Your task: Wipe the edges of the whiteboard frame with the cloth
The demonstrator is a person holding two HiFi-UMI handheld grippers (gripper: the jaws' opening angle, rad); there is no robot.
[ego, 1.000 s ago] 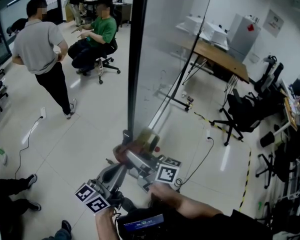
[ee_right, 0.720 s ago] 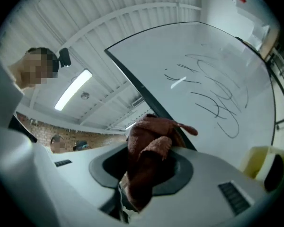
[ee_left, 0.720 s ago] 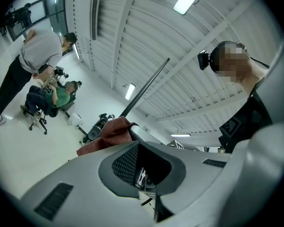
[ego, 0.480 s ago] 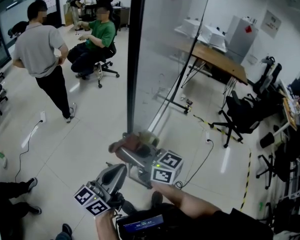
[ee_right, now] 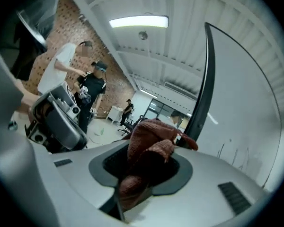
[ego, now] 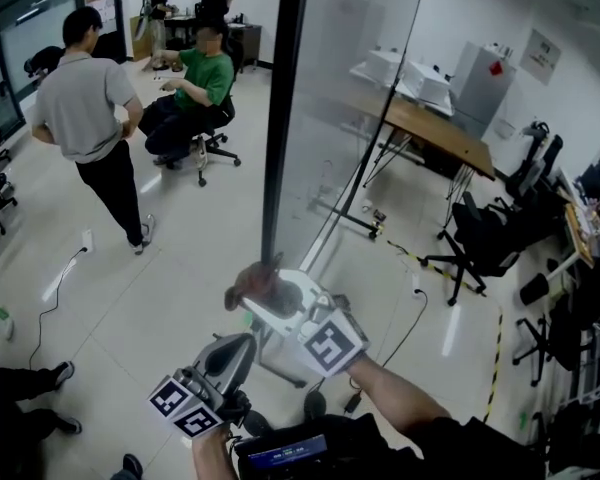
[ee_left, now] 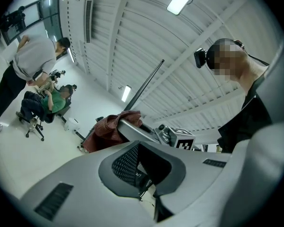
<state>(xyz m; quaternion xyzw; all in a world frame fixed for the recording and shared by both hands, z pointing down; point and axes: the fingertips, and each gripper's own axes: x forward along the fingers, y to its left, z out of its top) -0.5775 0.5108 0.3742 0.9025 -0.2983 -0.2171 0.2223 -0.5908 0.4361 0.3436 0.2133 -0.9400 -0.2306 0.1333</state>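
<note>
The whiteboard (ego: 345, 88) stands upright, its black frame edge (ego: 280, 118) running down toward me. My right gripper (ego: 265, 293) is shut on a reddish-brown cloth (ego: 252, 280), held at the lower end of that edge. In the right gripper view the cloth (ee_right: 151, 143) bunches out of the shut jaws right beside the black frame (ee_right: 206, 79). My left gripper (ego: 225, 358) hangs lower left, away from the board. In the left gripper view the left gripper (ee_left: 142, 171) is shut with nothing in it, and the cloth (ee_left: 111, 129) shows ahead.
A person in a grey shirt (ego: 85, 108) stands at the left, and a seated person in green (ego: 205, 78) is behind. A wooden desk (ego: 430, 128) and black office chairs (ego: 485, 238) are to the right. Cables (ego: 410, 308) and the board's foot (ego: 345, 213) lie on the floor.
My right gripper has turned and risen a little with the cloth, staying at the lower end of the frame edge. The left gripper has hardly moved.
</note>
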